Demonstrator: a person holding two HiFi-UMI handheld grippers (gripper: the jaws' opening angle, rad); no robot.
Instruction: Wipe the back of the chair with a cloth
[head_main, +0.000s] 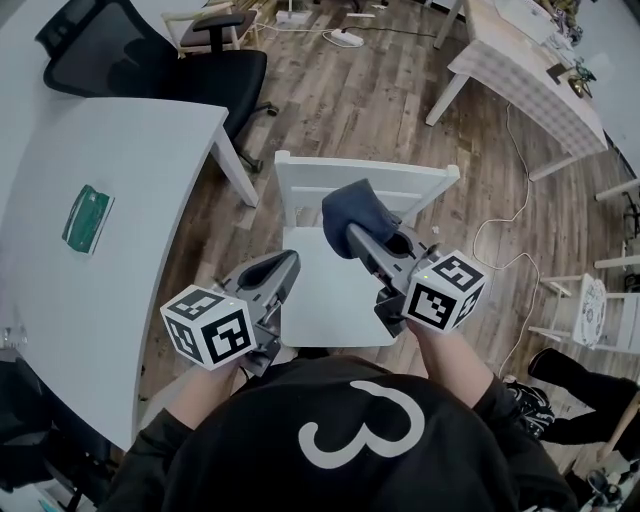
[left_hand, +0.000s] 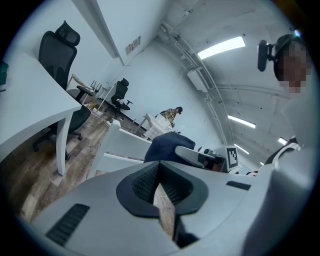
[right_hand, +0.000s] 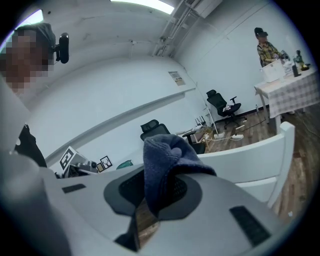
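The right gripper (head_main: 356, 238) jaws clench the blue cloth (head_main: 352, 207); the white chair (head_main: 300, 172) has its back rail at the cloth's 12 o'clock; left gripper (head_main: 287, 262) jaws closed, empty; wiping looks about to start; next, press cloth onto rail, sweep sideways.

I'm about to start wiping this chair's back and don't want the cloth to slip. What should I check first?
1. Cloth clamped in the right gripper: ok, it is bunched between the tongs.
2. Cloth sticks out past the tong tips: ok.
3. Cloth touching the chair back: cannot tell. It overlaps the rails in the head view, but contact is not visible.
4. Left gripper empty and off the chair back: ok, its tongs are shut on nothing, over the near side of the seat.
5. Chair back free of other things: ok, nothing hangs on it.
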